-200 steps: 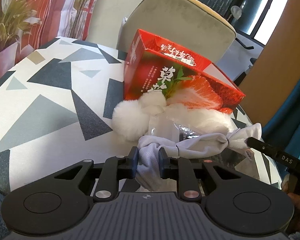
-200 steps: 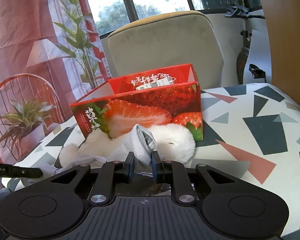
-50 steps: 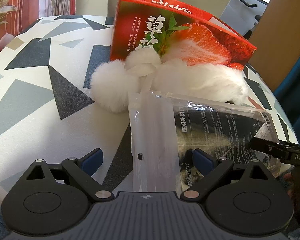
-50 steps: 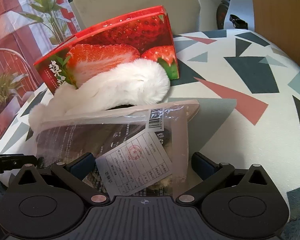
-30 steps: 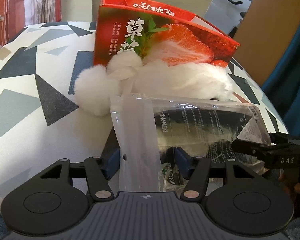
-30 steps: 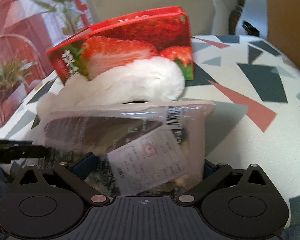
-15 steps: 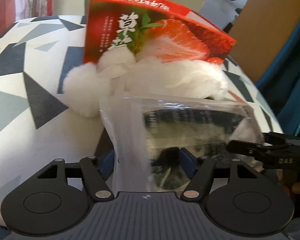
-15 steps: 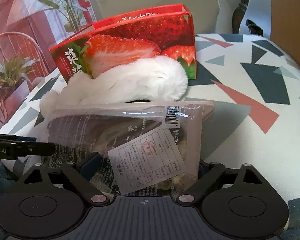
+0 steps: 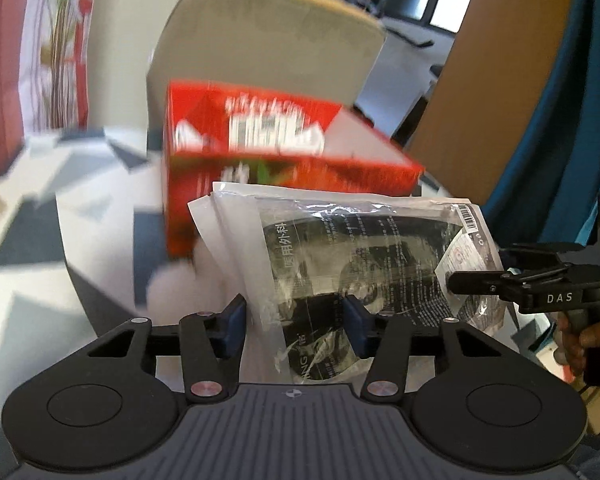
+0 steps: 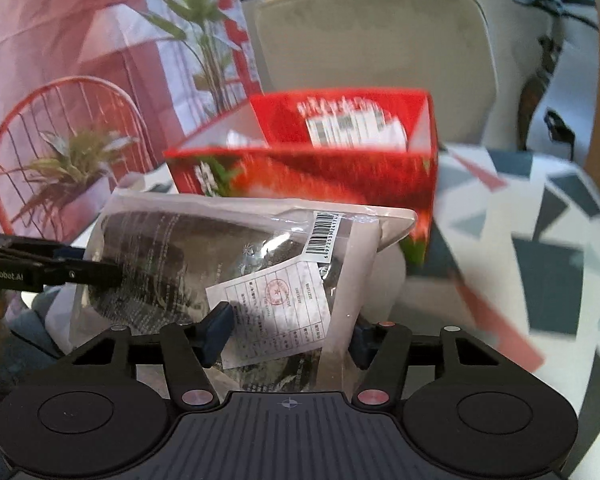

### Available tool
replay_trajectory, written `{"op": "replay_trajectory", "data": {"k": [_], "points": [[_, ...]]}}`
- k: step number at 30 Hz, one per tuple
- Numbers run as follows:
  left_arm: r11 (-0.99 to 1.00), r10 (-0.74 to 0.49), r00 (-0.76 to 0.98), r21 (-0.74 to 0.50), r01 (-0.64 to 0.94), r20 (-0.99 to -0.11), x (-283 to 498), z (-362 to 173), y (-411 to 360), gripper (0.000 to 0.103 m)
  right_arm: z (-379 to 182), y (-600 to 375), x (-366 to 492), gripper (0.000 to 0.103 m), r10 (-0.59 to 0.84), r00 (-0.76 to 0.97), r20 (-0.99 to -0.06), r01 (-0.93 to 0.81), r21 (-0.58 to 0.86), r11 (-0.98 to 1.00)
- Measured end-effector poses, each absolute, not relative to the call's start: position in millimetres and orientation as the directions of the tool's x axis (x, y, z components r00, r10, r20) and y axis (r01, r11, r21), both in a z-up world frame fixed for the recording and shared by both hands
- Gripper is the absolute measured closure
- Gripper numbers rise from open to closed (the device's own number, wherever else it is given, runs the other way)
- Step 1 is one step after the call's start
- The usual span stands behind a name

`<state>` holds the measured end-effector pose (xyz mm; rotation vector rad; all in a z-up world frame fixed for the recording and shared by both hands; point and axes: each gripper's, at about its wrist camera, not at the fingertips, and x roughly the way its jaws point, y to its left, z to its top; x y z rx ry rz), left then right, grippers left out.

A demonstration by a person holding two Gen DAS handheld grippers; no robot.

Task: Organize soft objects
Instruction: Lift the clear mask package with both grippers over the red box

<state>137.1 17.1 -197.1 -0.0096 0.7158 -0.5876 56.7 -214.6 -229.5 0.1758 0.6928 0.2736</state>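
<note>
A clear plastic packet [image 9: 360, 240] with dark contents and a white label [image 10: 276, 300] hangs lifted above the table. My left gripper [image 9: 294, 320] holds its left end, jaws closing, pads pressed on the plastic. My right gripper [image 10: 290, 334] holds the labelled end, jaws also closing on it. Each gripper's tip shows in the other's view: the right gripper [image 9: 456, 282] and the left gripper [image 10: 112, 274]. Behind the packet stands an open red strawberry box [image 9: 284, 176] [image 10: 320, 176]. A white fluffy item [image 10: 388, 276] lies under the packet, mostly hidden.
The table top [image 10: 540, 220] carries a grey, white and red triangle pattern. A beige padded chair [image 9: 268, 40] stands right behind the box. A red wire chair [image 10: 4, 152] and a potted plant [image 10: 68, 168] are at the left. A hand [image 9: 572, 340] grips the right tool.
Both grippers have risen together and the packet has come up off the table with them. Both pairs of jaws narrowed onto it. The box's open top now shows.
</note>
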Motion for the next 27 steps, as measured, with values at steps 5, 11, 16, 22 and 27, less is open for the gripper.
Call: {"op": "replay_trajectory", "data": {"k": [5,11,16,22,27], "points": [[0.845,-0.496,0.658,-0.139,0.517,-0.567,148,-168,14,0.052,-197,-211,69,0.052,0.286,0.780,-0.557,-0.260,0.127,0.957],[0.852,-0.470,0.713,-0.055,0.521,-0.520,166,-142,1,0.055,-177,-199,84,0.062,0.218,0.828,-0.516,-0.294,-0.069,0.953],[0.860,-0.460,0.751,-0.029,0.509,-0.473,184,-125,-6,0.057,-164,-200,102,0.066,0.197,0.862,-0.466,-0.281,-0.118,0.952],[0.883,-0.443,0.811,-0.029,0.469,-0.381,208,-112,-17,0.057,-146,-210,133,0.069,0.148,0.918,-0.367,-0.213,-0.142,0.967],[0.901,-0.421,0.829,-0.064,0.430,-0.368,245,-110,-33,0.057,-142,-224,169,0.069,0.095,0.945,-0.313,-0.126,-0.078,0.989]]}}
